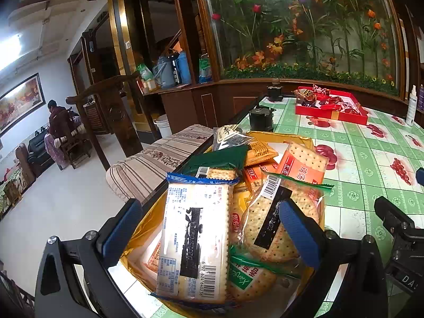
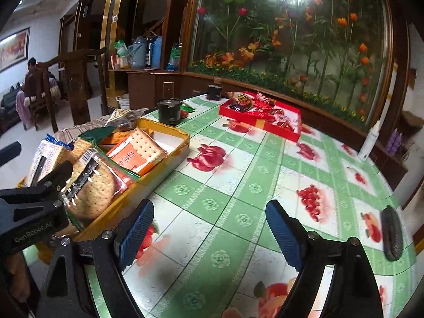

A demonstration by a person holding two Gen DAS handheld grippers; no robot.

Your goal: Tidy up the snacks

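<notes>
1. Cracker packs (image 1: 194, 241) lie heaped in the yellow box (image 2: 169, 156) at the worktop (image 2: 238, 198) edge, the front pack's long axis running away from the camera.
2. Left hand-held gripper (image 1: 209, 234) straddles the heap, jaws apart.
3. Right hand-held gripper (image 2: 209, 234) hovers over bare worktop, jaws apart, empty.
4. Red box (image 2: 265, 118) sits farther back.

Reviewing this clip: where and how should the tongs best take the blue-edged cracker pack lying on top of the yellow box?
Probably across the long side edges of the blue-edged cracker pack, coming from above at its near end. It lies flat and topmost in the yellow box, narrow enough for the open left tongs that straddle it.
</notes>
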